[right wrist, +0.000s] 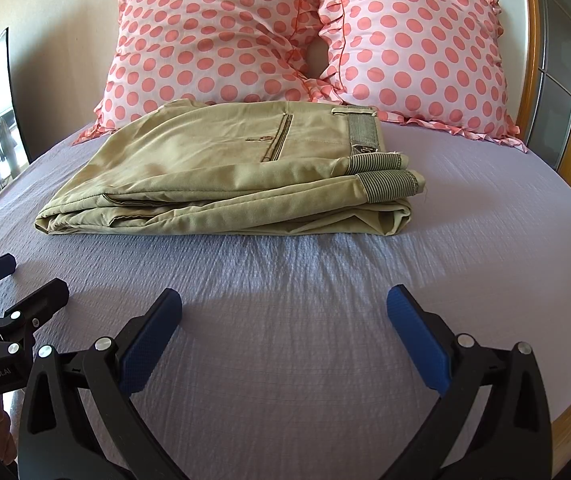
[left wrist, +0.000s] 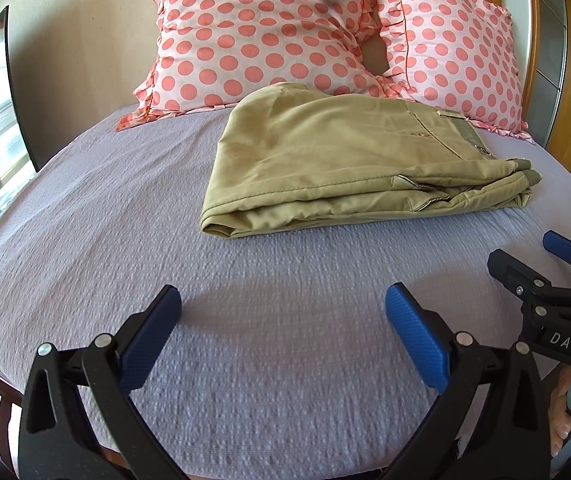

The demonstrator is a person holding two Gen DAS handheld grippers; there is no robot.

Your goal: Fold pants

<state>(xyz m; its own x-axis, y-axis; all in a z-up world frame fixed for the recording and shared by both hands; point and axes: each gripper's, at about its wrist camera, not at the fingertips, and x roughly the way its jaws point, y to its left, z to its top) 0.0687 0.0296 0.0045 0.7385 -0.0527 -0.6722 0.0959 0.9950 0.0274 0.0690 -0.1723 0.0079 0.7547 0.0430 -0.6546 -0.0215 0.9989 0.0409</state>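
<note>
- Left wrist view: the left gripper (left wrist: 283, 304) hovers low over the lavender bedspread (left wrist: 125, 240), its blue-padded fingers (left wrist: 417, 336) spread wide apart with nothing between them.
- The khaki pants (left wrist: 341, 160) lie folded into a flat stack on the bed, well ahead of the fingers and slightly to the right, with the waistband and striped cuffs at the stack's right end.
- Two pink pillows with coral dots (left wrist: 261, 36) stand behind the pants against the headboard; the pants' far edge sits just in front of them.
- The right gripper (left wrist: 525, 260) shows at the right edge, its fingers apart and empty, near the bed's surface and apart from the pants.
- Right wrist view: the right gripper (right wrist: 284, 304) is held over the bedspread (right wrist: 485, 260) with its fingers (right wrist: 149, 336) wide apart, gripping nothing.
- The folded pants (right wrist: 213, 176) lie straight ahead, apart from the fingers, with a back pocket facing up and the striped cuffs (right wrist: 389, 184) stacked at the right.
- The dotted pillows (right wrist: 413, 44) lean side by side behind the pants.
- The left gripper (right wrist: 25, 280) enters at the lower left edge, fingers parted, clear of the cloth.
</note>
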